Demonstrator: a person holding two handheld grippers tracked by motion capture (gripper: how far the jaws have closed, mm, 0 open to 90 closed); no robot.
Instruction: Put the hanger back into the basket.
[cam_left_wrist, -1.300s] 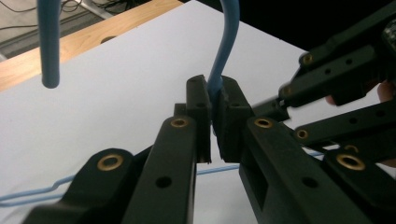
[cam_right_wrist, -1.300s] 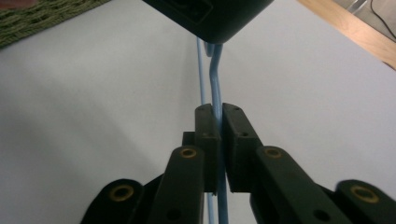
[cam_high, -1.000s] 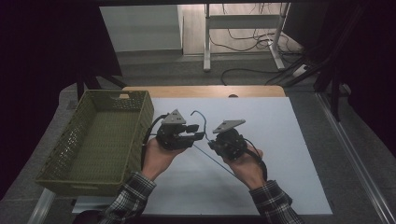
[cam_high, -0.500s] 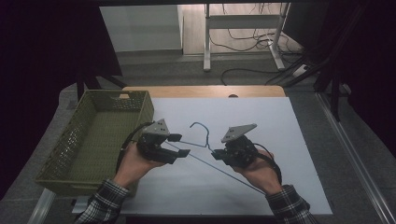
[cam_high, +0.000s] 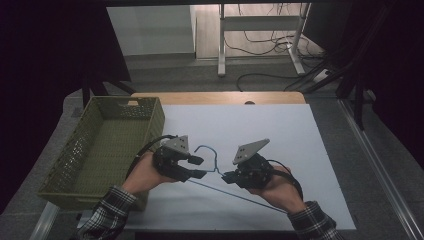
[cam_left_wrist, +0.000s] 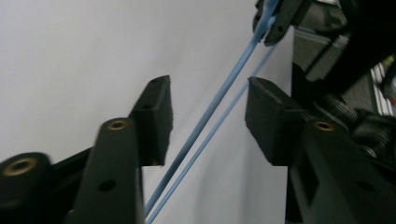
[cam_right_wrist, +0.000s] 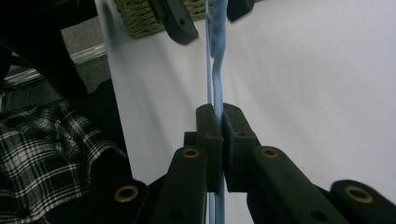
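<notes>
A blue wire hanger (cam_high: 215, 167) is held above the white table surface (cam_high: 280, 130), between the two grippers, its hook (cam_high: 202, 149) curving up toward the far side and one long wire running down toward the person's right sleeve (cam_high: 312, 225). The right gripper (cam_right_wrist: 218, 122) has its jaws pressed together on the hanger's wires, pinching them near the neck; in the high view this right gripper sits just to the right of the hook. The left gripper (cam_left_wrist: 208, 114) stands with its jaws spread, and they have just been closing; two blue wires pass between them without either pad pressing on the wire. In the high view the left gripper lies just left of the hook, beside a green woven basket (cam_high: 80, 165) that stands at the table's left edge. Both forearms wear plaid sleeves.
</notes>
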